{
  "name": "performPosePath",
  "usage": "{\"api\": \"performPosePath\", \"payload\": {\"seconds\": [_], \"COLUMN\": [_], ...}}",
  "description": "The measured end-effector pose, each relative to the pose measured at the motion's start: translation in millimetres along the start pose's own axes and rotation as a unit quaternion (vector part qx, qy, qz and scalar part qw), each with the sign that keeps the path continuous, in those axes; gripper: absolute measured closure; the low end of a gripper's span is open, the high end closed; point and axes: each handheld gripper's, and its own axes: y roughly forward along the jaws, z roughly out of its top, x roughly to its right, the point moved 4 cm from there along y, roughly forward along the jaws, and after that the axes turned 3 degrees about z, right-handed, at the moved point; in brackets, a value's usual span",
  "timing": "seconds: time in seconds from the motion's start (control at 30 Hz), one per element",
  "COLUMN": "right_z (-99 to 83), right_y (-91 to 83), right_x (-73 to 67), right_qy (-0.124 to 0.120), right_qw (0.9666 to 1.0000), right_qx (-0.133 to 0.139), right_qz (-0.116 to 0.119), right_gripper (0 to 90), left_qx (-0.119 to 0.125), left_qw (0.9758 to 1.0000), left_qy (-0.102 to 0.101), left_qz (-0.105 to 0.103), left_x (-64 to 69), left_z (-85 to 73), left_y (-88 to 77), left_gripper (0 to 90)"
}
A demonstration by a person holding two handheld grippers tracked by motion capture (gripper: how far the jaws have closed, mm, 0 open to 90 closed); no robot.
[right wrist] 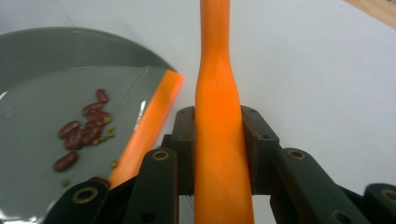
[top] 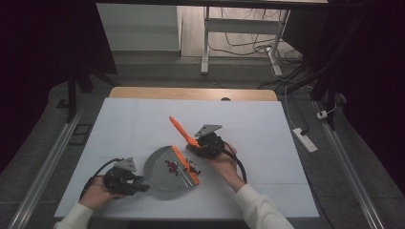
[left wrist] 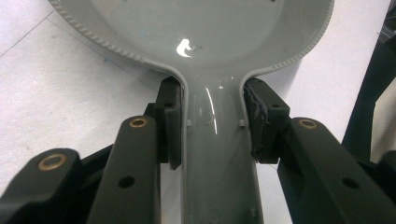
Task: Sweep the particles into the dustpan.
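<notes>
Lay near the middle of the white table point(top: 143, 119): grey dustpan point(top: 162, 167), orange lip point(top: 186, 164) turned right and far, handle pointing left and clamped tight by left gripper point(top: 138, 185). Stood just right of that lip: orange brush point(top: 184, 132), long handle slanting far and left, squeezed tight by right gripper point(top: 198, 145), so right hand point(top: 227, 164) was nearer. Sat inside pan and just past lip: red beans point(top: 172, 166); no words or labels seen anywhere.
</notes>
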Motion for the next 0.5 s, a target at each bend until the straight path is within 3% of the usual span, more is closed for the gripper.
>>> {"api": "performPosePath", "payload": {"seconds": [0.1,0.2,0.3,0.5], "right_z": [-0.4,-1.7,-2.4,-0.2], "right_y": [-0.7,-2.2,-3.2,-2.8], "right_x": [-9.1,-16.7,-20.4,-31.6], "right_qy": [-0.01,0.0,-0.014,0.002], "right_qw": [0.9999,0.9995,0.9995,0.9984], "right_qx": [-0.002,0.002,0.002,0.013], "right_qz": [0.008,0.031,0.029,0.056], "right_gripper": [69.7,69.8,69.8,69.9], "left_qx": [0.0,-0.002,-0.001,-0.001], "left_qw": [1.0,1.0,1.0,1.0], "left_qy": [0.0,0.0,-0.002,-0.003], "left_qz": [0.0,0.0,0.0,0.001], "left_x": [0.0,0.0,0.2,0.3], "left_z": [-0.1,-0.3,-0.2,-0.2], "left_y": [0.1,1.0,0.7,1.4], "left_gripper": [62.1,62.1,62.1,62.1]}}
